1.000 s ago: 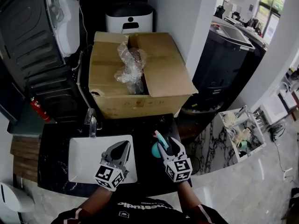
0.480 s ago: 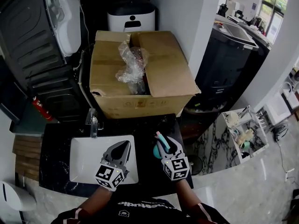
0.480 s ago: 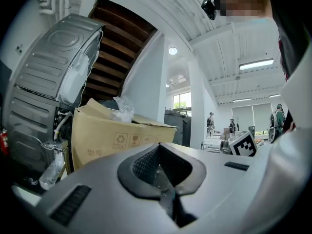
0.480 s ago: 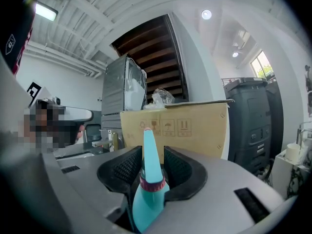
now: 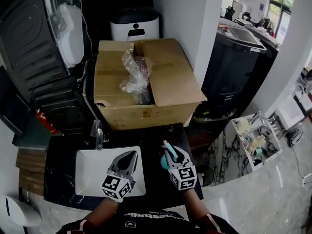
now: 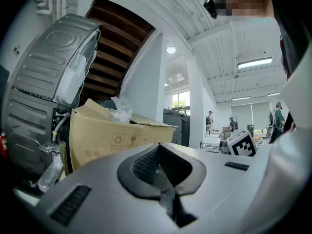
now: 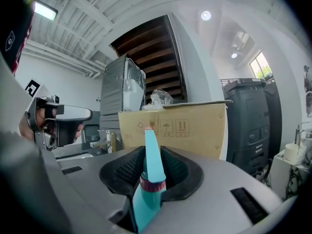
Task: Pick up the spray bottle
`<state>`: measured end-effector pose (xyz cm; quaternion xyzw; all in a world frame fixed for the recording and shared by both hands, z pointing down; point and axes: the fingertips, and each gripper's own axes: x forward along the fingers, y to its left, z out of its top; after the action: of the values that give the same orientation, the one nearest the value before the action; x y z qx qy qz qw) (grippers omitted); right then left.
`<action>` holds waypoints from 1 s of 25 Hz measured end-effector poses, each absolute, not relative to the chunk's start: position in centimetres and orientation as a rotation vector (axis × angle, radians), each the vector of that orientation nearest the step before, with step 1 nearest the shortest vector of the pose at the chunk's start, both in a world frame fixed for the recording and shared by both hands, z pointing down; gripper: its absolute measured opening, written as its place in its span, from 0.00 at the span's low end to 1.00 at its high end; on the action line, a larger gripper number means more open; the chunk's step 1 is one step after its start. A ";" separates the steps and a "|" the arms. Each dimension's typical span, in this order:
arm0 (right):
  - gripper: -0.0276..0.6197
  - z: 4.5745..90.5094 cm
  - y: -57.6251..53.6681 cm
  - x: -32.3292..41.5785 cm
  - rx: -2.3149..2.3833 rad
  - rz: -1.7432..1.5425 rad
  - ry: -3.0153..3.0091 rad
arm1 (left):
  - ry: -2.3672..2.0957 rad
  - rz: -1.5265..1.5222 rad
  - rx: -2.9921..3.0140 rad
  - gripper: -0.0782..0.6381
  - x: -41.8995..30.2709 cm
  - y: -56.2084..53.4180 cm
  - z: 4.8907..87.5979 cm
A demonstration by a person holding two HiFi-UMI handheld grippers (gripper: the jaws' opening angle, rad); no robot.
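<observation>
The right tool (image 7: 151, 172) had just been closing since a second earlier, when its jaws stood wider, and now clenched the neck of the teal spray bottle (image 7: 150, 179), which stood on the dark tabletop (image 5: 61, 177) beside the white sink (image 5: 90, 172). The left tool (image 6: 165, 189) hung clenched and empty over the sink. Behind stood an open cardboard box (image 5: 168, 79). The head view hid most of the bottle's body.
</observation>
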<state>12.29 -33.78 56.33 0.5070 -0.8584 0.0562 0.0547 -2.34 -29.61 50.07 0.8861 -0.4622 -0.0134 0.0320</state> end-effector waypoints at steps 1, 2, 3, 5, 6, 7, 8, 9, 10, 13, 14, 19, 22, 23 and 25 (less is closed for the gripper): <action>0.24 56.2 -33.8 12.4 1.547 0.170 -2.605 | -1.418 -0.040 2.734 0.13 -2.1 -29.5 50.0; 0.24 56.0 -33.7 12.5 1.553 0.169 -2.605 | -1.412 -0.039 2.740 0.13 -2.0 -29.4 50.0; 0.23 55.8 -33.6 12.5 1.558 0.167 -2.605 | -1.408 -0.039 2.746 0.13 -1.8 -29.3 49.9; 0.23 55.3 -33.4 12.4 1.561 0.159 -2.608 | -1.402 -0.042 2.755 0.13 -1.7 -29.1 49.7; 0.23 55.0 -33.3 12.3 1.561 0.153 -2.610 | -1.399 -0.044 2.759 0.13 -1.6 -29.0 49.6; 0.23 54.8 -33.2 12.3 1.561 0.145 -2.612 | -1.395 -0.046 2.762 0.13 -1.5 -28.9 49.5; 0.23 54.5 -33.0 12.2 1.562 0.139 -2.615 | -1.392 -0.049 2.767 0.13 -1.4 -28.8 49.4; 0.23 54.2 -32.7 12.0 1.562 0.136 -2.618 | -1.389 -0.052 2.772 0.13 -1.4 -28.6 49.3; 0.23 53.8 -32.4 11.8 1.561 0.138 -2.622 | -1.388 -0.056 2.776 0.13 -1.4 -28.5 49.1; 0.23 53.1 -31.5 11.0 1.551 0.169 -2.639 | -1.402 -0.070 2.781 0.13 -1.8 -28.1 48.8; 0.23 52.9 -31.1 10.6 1.543 0.182 -2.646 | -1.412 -0.074 2.781 0.13 -2.0 -27.9 48.7; 0.23 51.6 -28.9 8.1 1.479 0.178 -2.668 | -1.448 -0.079 2.772 0.13 -3.6 -26.8 48.6; 0.23 50.8 -28.1 6.6 1.452 0.178 -2.692 | -1.479 -0.084 2.748 0.13 -4.9 -26.2 48.8; 0.23 50.6 -27.8 6.2 1.448 0.181 -2.700 | -1.488 -0.083 2.743 0.13 -5.4 -26.0 48.8; 0.23 50.2 -27.1 5.4 1.445 0.187 -2.714 | -1.503 -0.081 2.734 0.13 -6.1 -25.6 49.0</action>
<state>5.43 -27.08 50.25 0.4688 -0.8807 0.0608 0.0305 -6.13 -25.60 48.95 0.8760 -0.4815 -0.0260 0.0102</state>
